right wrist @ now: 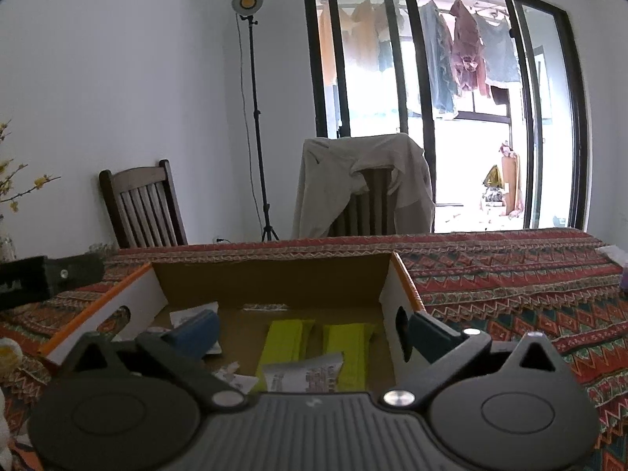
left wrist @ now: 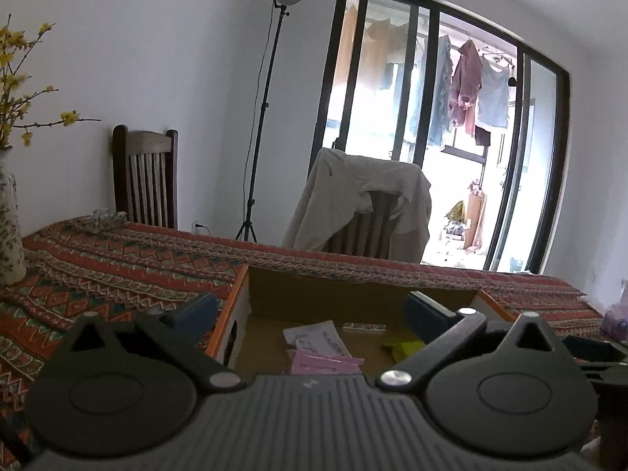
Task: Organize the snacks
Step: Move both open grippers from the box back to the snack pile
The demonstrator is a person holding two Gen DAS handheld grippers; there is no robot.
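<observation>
Patterned worktop (right wrist: 510,274) across the middle. Open box (right wrist: 271,278) at 6 o'clock on it. Inside: 2 yellow packs (right wrist: 314,337), pink packs (left wrist: 325,365) and white packs (left wrist: 318,337). Left tongs (left wrist: 310,314) spread wide, empty. Right tongs (right wrist: 314,333) likewise, empty above the box.

Home dining room, patterned tablecloth (right wrist: 510,274) covering the table, wooden chairs (right wrist: 143,208) standing behind, laundry (right wrist: 467,51) hanging on the balcony.
</observation>
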